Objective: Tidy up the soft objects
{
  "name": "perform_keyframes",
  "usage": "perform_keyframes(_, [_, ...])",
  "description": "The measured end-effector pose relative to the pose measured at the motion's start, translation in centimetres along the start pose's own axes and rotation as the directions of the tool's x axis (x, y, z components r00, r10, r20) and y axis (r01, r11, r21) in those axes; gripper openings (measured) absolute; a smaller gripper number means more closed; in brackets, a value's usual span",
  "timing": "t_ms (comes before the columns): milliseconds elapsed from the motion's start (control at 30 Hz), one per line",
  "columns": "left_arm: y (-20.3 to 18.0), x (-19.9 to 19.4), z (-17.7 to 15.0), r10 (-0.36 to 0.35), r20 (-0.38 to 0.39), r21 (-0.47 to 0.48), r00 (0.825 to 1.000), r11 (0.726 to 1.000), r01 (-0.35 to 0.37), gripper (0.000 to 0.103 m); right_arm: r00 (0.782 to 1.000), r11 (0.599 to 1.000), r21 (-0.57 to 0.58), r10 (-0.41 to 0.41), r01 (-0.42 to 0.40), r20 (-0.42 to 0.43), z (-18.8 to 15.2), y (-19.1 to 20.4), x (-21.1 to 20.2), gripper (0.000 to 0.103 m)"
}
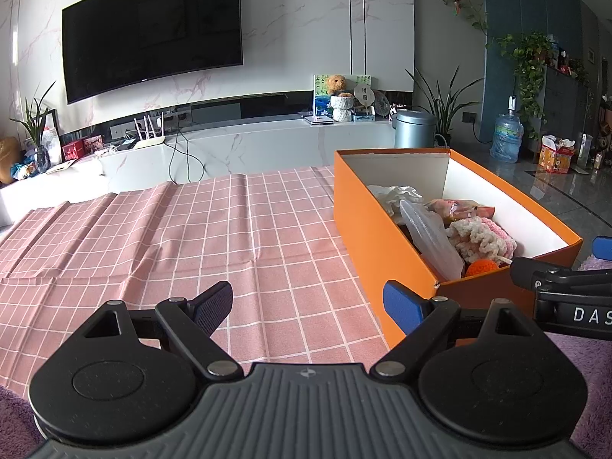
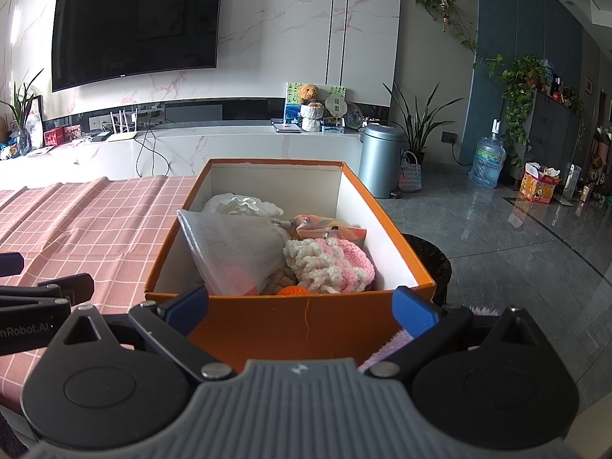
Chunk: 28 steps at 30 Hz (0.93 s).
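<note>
Marble wall (image 2: 267, 38), black television (image 2: 134, 26), grey floor (image 2: 497, 237)

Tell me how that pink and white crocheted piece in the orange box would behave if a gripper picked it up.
The crocheted piece looks loosely knit, so it would probably sag and drape. Its chunky loops likely grip well. It seems light.
</note>
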State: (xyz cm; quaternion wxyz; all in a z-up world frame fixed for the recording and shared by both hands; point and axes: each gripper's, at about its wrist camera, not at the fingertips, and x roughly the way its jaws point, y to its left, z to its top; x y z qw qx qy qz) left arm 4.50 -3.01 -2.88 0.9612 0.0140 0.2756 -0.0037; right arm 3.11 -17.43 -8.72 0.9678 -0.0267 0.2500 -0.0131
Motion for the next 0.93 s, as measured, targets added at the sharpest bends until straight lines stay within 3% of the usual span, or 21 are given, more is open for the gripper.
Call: perform_keyframes(933, [0.22, -0.35, 0.24, 0.008, 0.006, 0.0, 1.0, 1.0, -0.008, 0.103, 1.0, 1.0, -0.007, 0.0, 0.0, -0.003, -0.09, 0.19, -0.03, 0.1])
